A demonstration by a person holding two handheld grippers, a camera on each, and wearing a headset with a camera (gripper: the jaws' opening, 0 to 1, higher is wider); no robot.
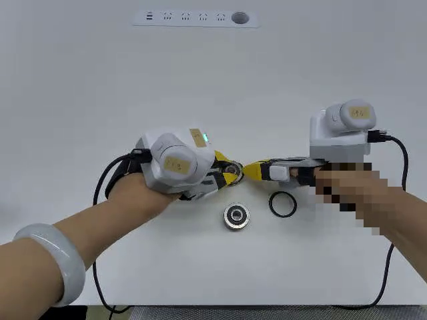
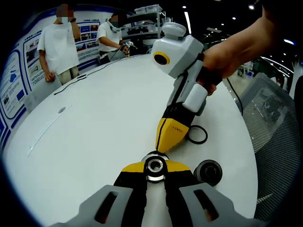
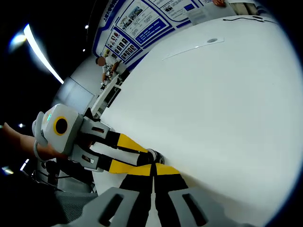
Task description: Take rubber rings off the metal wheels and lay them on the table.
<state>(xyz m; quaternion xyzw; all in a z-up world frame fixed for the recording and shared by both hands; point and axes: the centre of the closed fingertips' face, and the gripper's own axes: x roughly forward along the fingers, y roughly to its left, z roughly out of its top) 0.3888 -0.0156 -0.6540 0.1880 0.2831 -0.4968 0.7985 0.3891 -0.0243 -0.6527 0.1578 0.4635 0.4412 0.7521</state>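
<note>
1. Spanning the head view, one white table (image 1: 80, 100) carries the work, with one power strip (image 1: 193, 18) at twelve o'clock.
2. Two grippers meet tip to tip at the centre. The left gripper (image 1: 230, 172) is clamped narrowly on a wheel. The right gripper (image 1: 252, 171), pointing in from three o'clock, has its jaws pressed together, with the tips touching that wheel's rim. Whether they pinch any rubber I cannot tell.
3. There are two metal wheels: the held wheel (image 2: 155, 166) between the left jaws, and the loose wheel (image 1: 236, 217) lying flat at six o'clock of the grippers.
4. One free rubber ring (image 1: 283, 204) lies on the table at two o'clock of the loose wheel, just beside it.
5. The step in hand looks like stripping the held wheel. Next, the right tips likely need to catch the ring's edge and peel it away while the left gripper holds firm, then lay it beside the free one.
</note>
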